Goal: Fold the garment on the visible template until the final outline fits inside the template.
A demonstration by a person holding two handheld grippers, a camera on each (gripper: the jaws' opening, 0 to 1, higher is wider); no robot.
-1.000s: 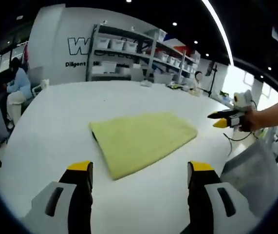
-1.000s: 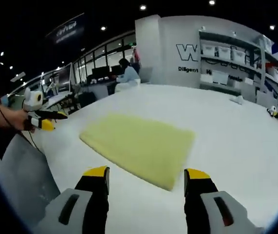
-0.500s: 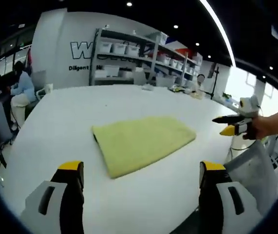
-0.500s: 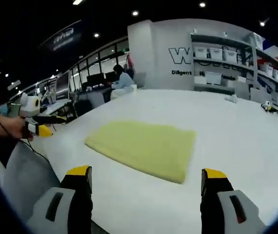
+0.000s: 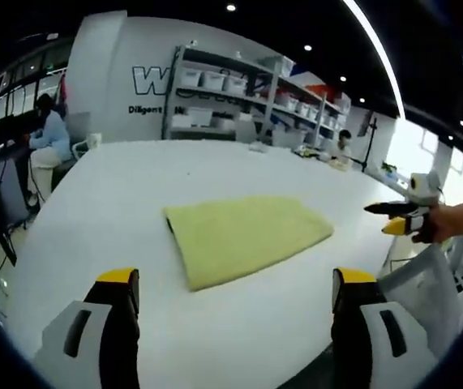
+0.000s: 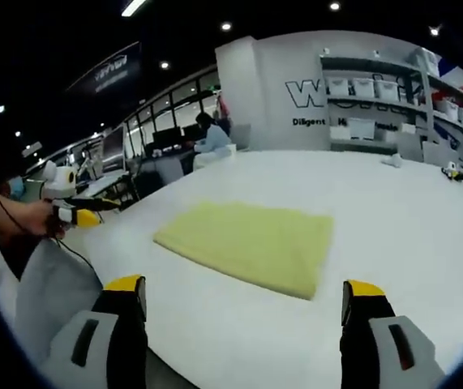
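Note:
A folded yellow-green garment point(image 5: 243, 231) lies flat as a rough rectangle on the white table point(image 5: 109, 203). In the right gripper view the same garment point(image 6: 251, 243) rests mid-table. My left gripper point(image 5: 235, 284) stands open, held back from the garment's near edge with nothing between its jaws. My right gripper point(image 6: 243, 292) is open too, apart from the cloth. The right gripper point(image 5: 397, 217) also appears at the right of the left gripper view, held in a hand beyond the table's edge. The left gripper point(image 6: 73, 212) shows at the left of the right gripper view. No template outline can be made out around the garment.
Shelving point(image 5: 231, 93) with white bins stands behind the table against a lettered wall. A person point(image 5: 49, 142) sits at the far left. Small items point(image 5: 328, 158) lie at the table's far corner. A grey sheet point(image 5: 422, 292) hangs off the near right edge.
Both grippers' jaws have spread wider and both hands have drawn back and up from the table. The garment has not moved.

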